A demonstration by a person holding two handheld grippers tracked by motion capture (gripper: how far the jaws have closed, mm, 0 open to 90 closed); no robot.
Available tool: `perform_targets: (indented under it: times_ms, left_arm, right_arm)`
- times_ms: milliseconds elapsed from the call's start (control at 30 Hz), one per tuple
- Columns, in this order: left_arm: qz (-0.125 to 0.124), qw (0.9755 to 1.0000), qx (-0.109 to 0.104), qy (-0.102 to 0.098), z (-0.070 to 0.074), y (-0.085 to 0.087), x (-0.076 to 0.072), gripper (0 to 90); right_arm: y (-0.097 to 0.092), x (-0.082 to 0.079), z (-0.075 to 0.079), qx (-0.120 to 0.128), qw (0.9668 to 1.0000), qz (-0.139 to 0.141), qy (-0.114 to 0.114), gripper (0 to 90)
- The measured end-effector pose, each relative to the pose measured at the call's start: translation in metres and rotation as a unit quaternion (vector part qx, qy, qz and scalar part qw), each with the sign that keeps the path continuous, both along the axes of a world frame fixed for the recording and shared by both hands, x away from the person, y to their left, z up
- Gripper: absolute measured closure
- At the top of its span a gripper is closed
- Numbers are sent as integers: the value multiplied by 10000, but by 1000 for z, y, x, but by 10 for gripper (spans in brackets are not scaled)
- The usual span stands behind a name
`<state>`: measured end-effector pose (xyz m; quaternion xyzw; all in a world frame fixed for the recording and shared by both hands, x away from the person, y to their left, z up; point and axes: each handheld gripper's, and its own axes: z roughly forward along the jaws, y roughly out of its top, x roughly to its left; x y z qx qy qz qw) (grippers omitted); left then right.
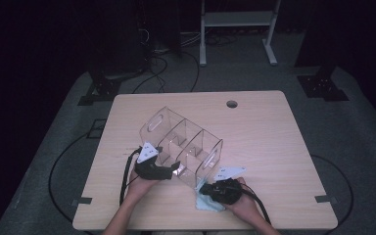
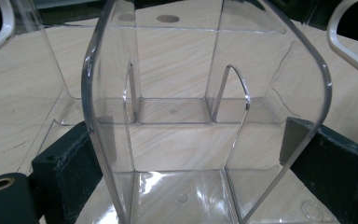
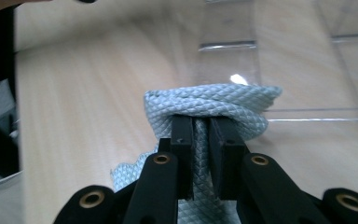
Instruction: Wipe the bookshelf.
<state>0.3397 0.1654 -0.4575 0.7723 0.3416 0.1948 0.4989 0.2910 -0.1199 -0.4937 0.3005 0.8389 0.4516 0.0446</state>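
Two grippers share the job: one steadies a clear organizer, one wipes it with a cloth.
Left gripper clamps the organizer wall; right gripper pinches the grey cloth just beside its near end. Best press lightly, keeping the clamp firm. All compartments look empty.

Wooden table, white rack

Lower part of light blue woven cloth cut off by bottom edge, partly hidden behind black right gripper. Upper walls of clear plastic divided organiser cropped at top.
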Motion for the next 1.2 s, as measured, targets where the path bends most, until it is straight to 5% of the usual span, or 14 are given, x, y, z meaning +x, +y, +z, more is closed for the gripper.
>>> perform_targets:
  times_ms: [133,233,400,500,733,967,1033,1200]
  left_arm:
    - [12,10000,2,-9,0,-1,0,65]
    - [47,10000,17,-24,0,-2,0,64]
    - [66,10000,-3,-12,0,-1,0,61]
    - [11,10000,20,30,0,1,1,63]
    - [-13,10000,28,4,0,-1,0,63]
    - [13,10000,-7,20,0,0,0,60]
    - [-6,10000,-13,41,0,1,0,61]
    - [-56,10000,14,19,0,2,0,64]
  right_arm:
    - [-12,13,0,47,9989,-473,17,807]
    - [-12,13,0,19,9987,-519,-7,808]
    - [2,-5,5,217,9997,20,75,807]
    - [5,-8,10,199,9998,58,1,808]
    - [-26,16,17,457,9958,-797,-37,809]
    - [1,-13,25,457,9988,-27,-157,808]
    - [6,-17,29,324,9988,66,-351,809]
    - [-12,0,30,390,9978,-404,-349,810]
